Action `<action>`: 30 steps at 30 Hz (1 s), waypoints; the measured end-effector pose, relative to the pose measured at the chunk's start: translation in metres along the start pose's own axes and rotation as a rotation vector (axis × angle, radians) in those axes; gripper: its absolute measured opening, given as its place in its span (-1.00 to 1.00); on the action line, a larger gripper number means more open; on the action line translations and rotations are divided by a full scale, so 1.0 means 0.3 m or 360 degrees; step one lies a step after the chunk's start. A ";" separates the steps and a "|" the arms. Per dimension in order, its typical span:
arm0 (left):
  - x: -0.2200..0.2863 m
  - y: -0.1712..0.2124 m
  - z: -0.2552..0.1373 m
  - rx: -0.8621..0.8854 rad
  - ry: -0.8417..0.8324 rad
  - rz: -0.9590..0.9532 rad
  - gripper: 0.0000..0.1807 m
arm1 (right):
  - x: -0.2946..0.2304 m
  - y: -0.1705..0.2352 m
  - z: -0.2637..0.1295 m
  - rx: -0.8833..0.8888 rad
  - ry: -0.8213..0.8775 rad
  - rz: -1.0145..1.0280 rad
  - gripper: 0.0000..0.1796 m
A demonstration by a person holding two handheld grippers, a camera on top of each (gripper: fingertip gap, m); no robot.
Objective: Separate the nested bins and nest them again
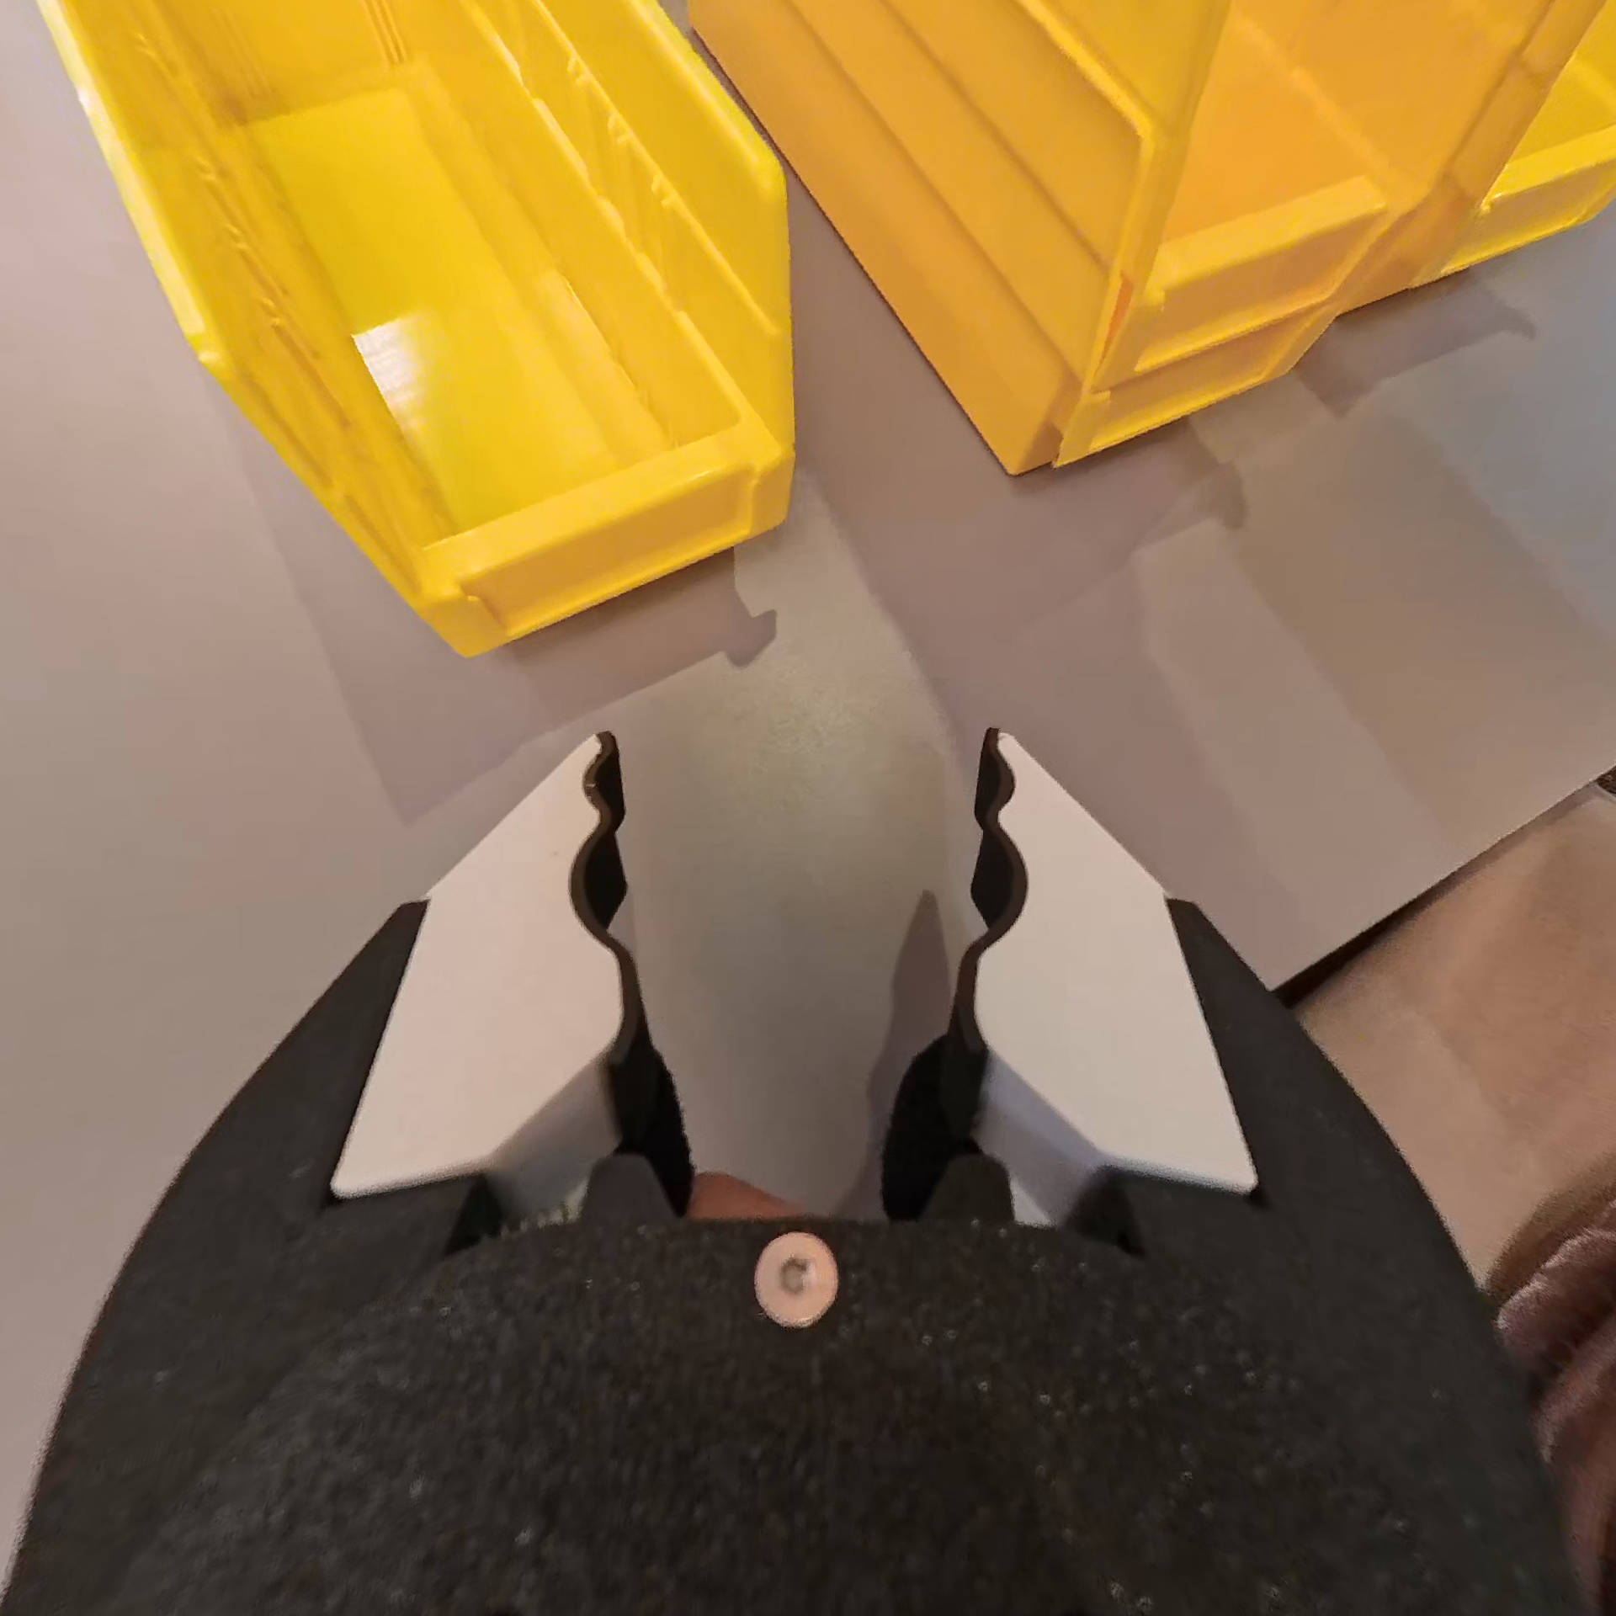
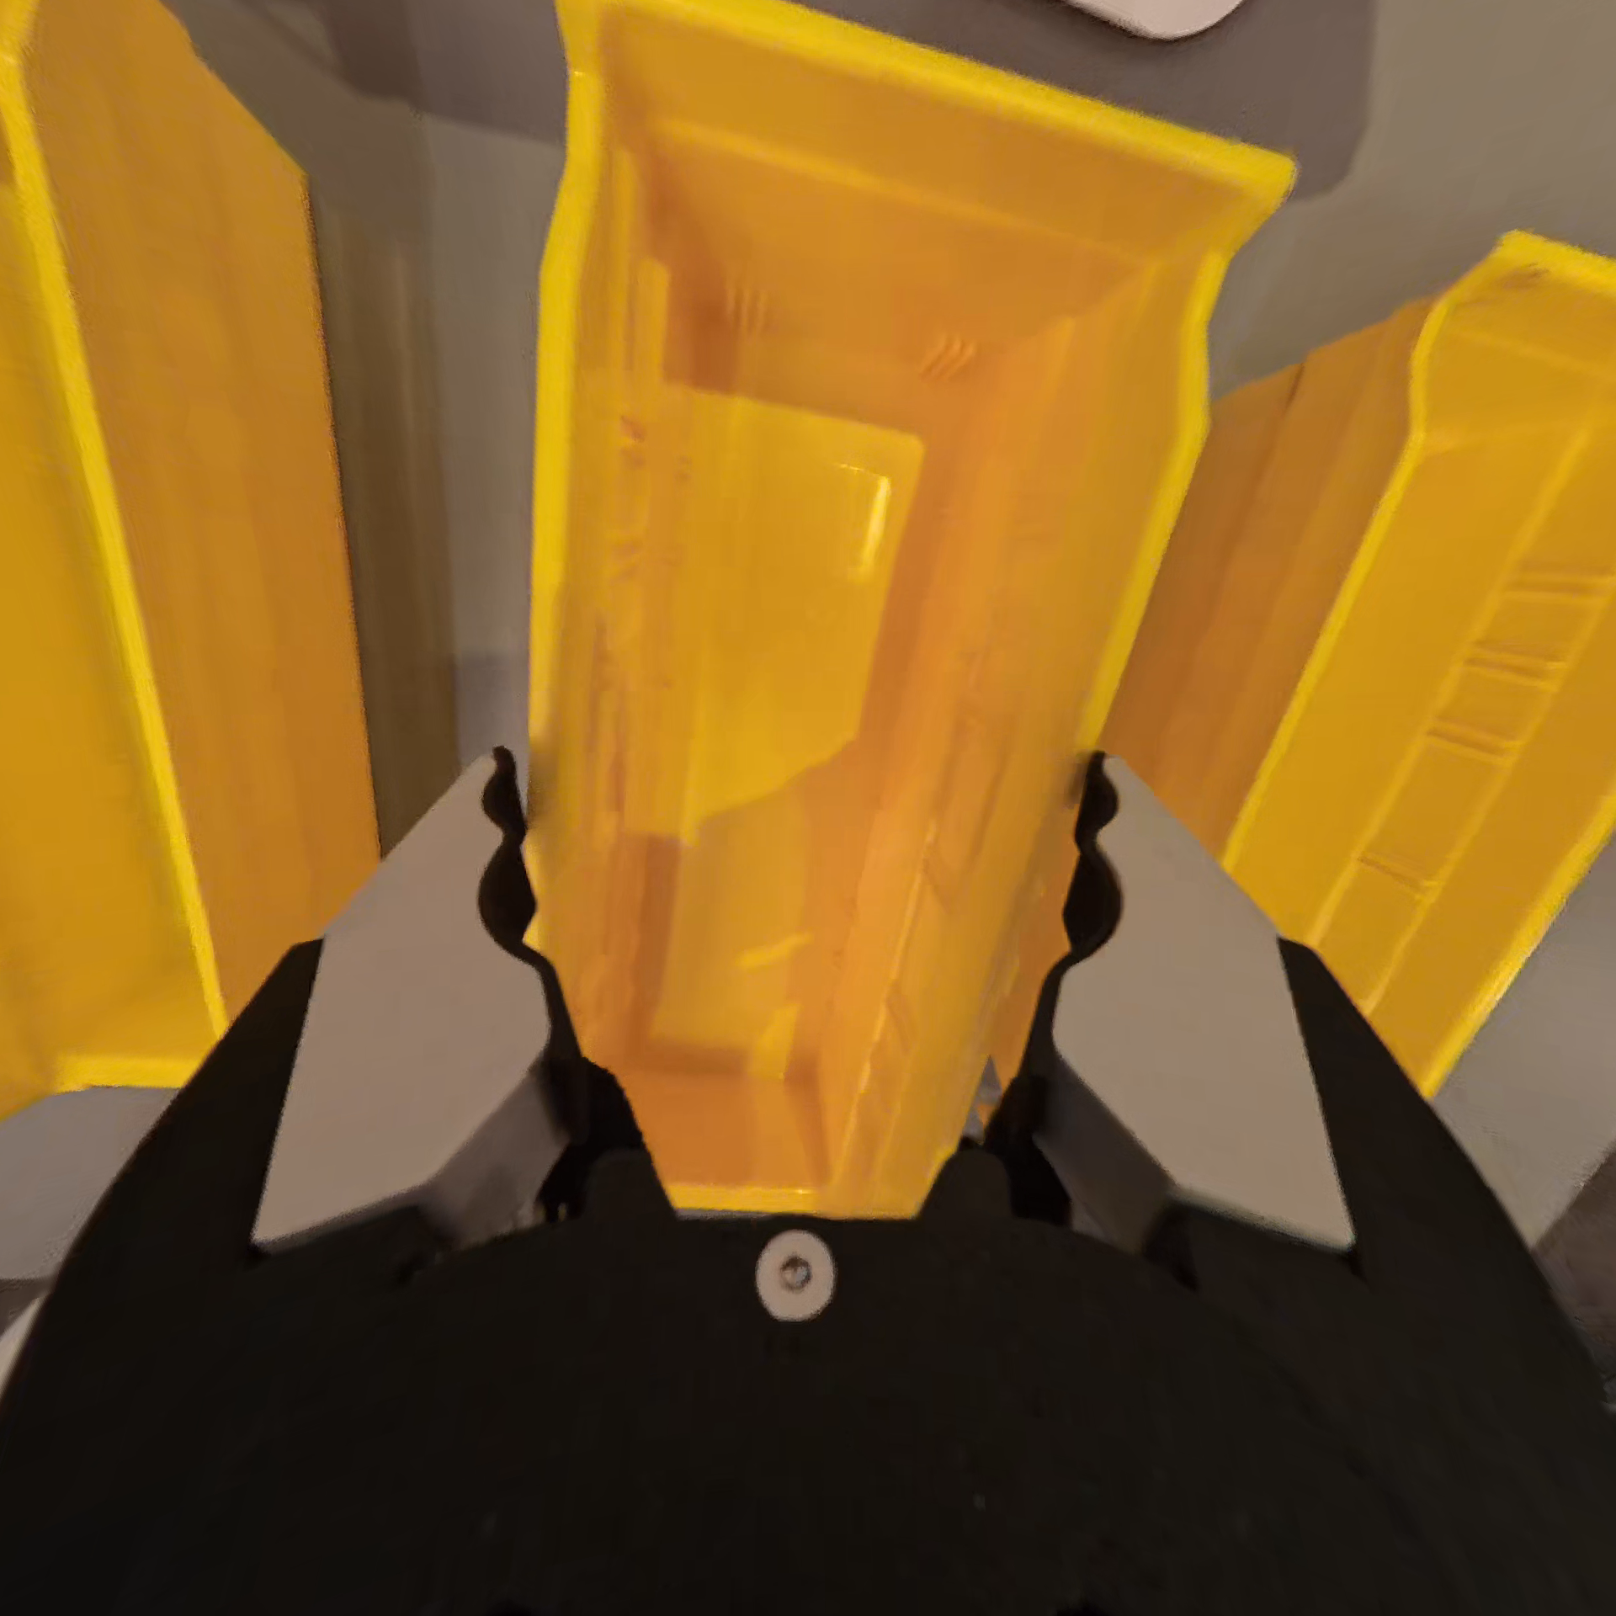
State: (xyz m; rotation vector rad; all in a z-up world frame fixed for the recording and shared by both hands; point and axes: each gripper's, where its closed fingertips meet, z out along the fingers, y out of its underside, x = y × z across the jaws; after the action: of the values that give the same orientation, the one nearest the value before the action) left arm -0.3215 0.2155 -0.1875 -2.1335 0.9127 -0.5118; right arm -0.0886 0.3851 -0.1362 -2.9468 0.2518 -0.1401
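In the left wrist view, a single yellow bin (image 1: 490,332) lies open side up on the grey table (image 1: 787,787) at the upper left. A stack of nested yellow bins (image 1: 1163,262) stands at the upper right. My left gripper (image 1: 796,752) is open and empty, above bare table in front of both. In the right wrist view, my right gripper (image 2: 797,761) spans a yellow bin (image 2: 831,568) across its width. Its fingertips (image 2: 507,787) touch both side walls, and the bin's near end is hidden under the gripper body.
In the right wrist view, another yellow bin (image 2: 175,568) stands close on the left and one more (image 2: 1417,656) close on the right, with narrow gaps between. A white object (image 2: 1145,13) shows at the far edge. The table edge and floor (image 1: 1443,962) show at the left view's right.
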 end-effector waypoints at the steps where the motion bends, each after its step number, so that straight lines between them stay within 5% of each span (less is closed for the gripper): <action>1: 0.000 0.001 0.003 -0.0005 0.0004 -0.0006 -0.12 | 0.002 -0.002 0.003 0.0000 -0.0005 0.0014 0.38; 11: 0.004 0.009 0.007 -0.0031 0.0000 0.0008 -0.13 | 0.010 0.000 -0.019 -0.0073 0.0020 -0.0050 0.01; 30: 0.016 0.020 0.019 -0.0063 0.0013 0.0030 -0.13 | 0.044 0.031 -0.171 -0.0137 -0.0014 -0.0064 -0.05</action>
State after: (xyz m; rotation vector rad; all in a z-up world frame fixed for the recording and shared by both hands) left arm -0.3176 0.2120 -0.1954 -2.1576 0.9536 -0.4977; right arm -0.0828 0.3649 -0.0866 -3.0386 0.2027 -0.1248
